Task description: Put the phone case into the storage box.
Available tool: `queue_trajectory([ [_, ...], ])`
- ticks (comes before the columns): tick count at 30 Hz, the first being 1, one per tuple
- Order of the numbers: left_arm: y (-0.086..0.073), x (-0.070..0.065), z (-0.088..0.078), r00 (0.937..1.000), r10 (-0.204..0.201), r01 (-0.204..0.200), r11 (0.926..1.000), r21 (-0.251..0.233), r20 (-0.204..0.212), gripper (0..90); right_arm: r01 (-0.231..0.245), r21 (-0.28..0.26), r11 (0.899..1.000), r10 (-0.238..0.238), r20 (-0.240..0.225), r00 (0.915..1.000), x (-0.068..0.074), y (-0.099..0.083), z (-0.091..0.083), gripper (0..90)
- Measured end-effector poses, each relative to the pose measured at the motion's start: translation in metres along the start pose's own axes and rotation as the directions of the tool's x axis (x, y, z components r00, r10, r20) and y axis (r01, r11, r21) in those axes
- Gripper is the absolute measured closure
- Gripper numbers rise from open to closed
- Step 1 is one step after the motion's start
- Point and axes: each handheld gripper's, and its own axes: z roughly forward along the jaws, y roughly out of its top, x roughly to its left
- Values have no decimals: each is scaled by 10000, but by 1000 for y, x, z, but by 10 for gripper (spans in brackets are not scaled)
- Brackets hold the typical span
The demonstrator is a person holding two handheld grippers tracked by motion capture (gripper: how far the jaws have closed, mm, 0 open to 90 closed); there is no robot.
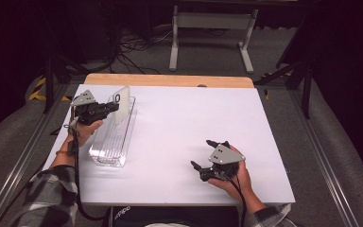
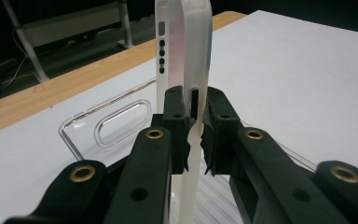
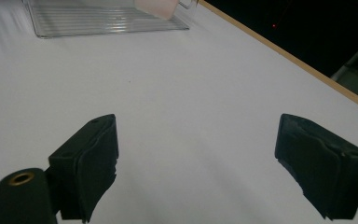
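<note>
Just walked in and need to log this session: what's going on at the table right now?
A person at a white table holds a gripper in each hand. The left gripper is shut on the edge of a translucent white phone case, holding it upright over a clear plastic tray at the table's left side. A second, clear phone case lies flat on the table beyond it. The right gripper rests near the front edge with its jaws open and nothing between them.

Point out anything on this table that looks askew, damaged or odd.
Nothing is damaged or spilled. One oddity: the translucent phone case stands on edge, upright, clamped in the left hand-held gripper over the clear ribbed tray, not lying flat. The right hand-held gripper rests open on the white table.
</note>
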Motion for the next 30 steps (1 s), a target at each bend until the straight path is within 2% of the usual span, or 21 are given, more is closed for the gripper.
queue_trajectory([
  [5,0,1,4,9996,30,-28,10000,65,-292,812,68,36,10000,-68,26,10000,0,0,0,142],
  [9,0,2,6,9961,188,-166,9995,266,-866,810,219,119,9997,-219,37,9998,1,0,1,142],
  [13,-1,5,5,9901,15,19,9997,239,-1403,807,243,131,9996,-243,33,9997,1,0,1,142],
  [14,-1,5,5,9901,15,19,9997,239,-1403,802,266,150,9995,-266,11,9996,2,0,2,142],
  [17,-2,10,4,9812,-159,237,9990,383,-1923,782,284,181,9994,-284,5,9996,3,0,2,142],
  [18,-2,10,4,9812,-159,237,9990,383,-1923,767,284,181,9994,-284,5,9996,3,0,2,142],
  [21,-1,10,5,9706,11,131,9983,574,-2407,748,377,176,9991,-377,8,9993,3,1,3,142],
  [22,-1,10,5,9687,-57,203,9982,562,-2483,743,416,196,9989,-416,12,9991,3,0,3,142],
  [24,-1,9,7,9628,50,130,9978,647,-2701,729,378,242,9990,-377,-41,9993,4,0,4,142],
  [26,0,9,8,9544,205,34,9968,795,-2979,712,396,254,9989,-395,-72,9992,4,0,4,142],
  [28,0,9,8,9543,265,-13,9964,844,-2978,703,429,278,9987,-427,-99,9990,4,0,4,143],
  [30,0,8,10,9507,313,-41,9961,882,-3087,697,537,285,9981,-534,-121,9985,5,0,5,144],
])
